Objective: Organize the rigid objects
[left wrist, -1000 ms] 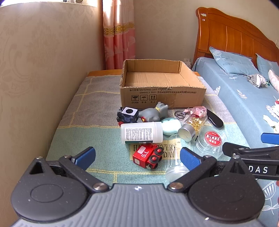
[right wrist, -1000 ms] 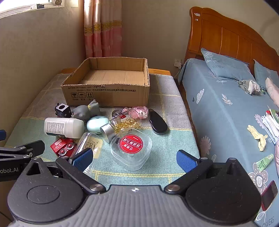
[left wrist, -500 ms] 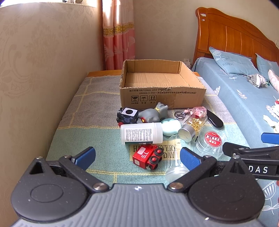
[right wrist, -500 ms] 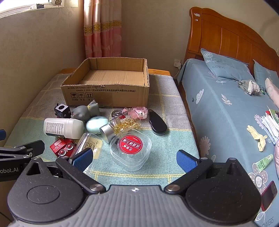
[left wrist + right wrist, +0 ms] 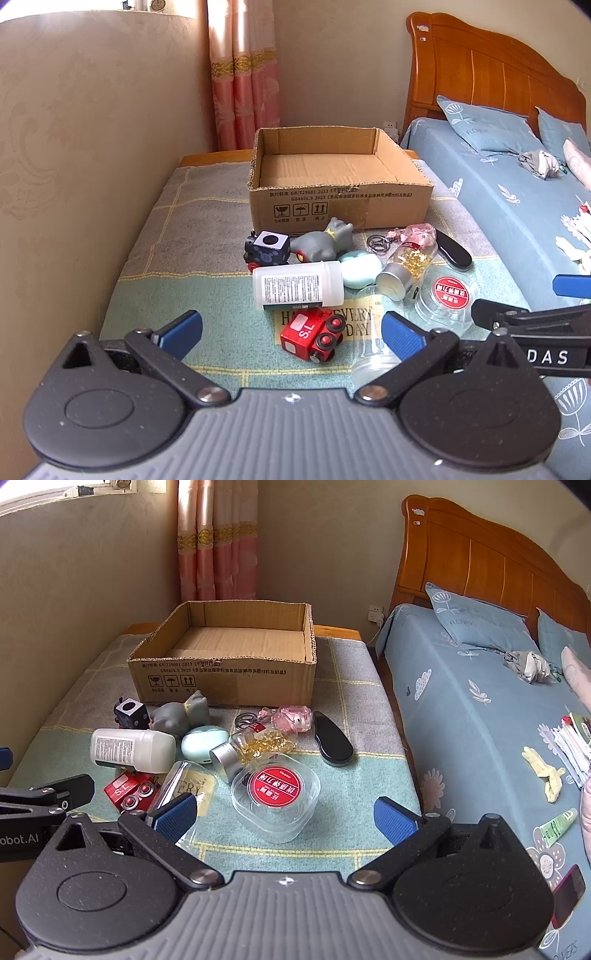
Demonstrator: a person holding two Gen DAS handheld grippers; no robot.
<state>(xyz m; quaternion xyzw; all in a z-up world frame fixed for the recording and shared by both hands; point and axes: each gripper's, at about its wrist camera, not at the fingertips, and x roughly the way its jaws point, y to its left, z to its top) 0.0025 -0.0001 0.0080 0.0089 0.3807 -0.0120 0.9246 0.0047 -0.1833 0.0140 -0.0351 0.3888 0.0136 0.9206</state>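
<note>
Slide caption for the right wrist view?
Open right gripper facing the clear red-labelled container, clutter before an empty cardboard box.

Both grippers look alike: a ribbed grey body with a small white logo at its front edge, flanked by two speckled black round housings with triangular cut-outs. Black link arms on silver pivot screws carry blue pads (image 5: 400, 334). White lettering "DAS" marks the right gripper (image 5: 286, 812), and "obot.AI" the left gripper (image 5: 291, 330).
</note>
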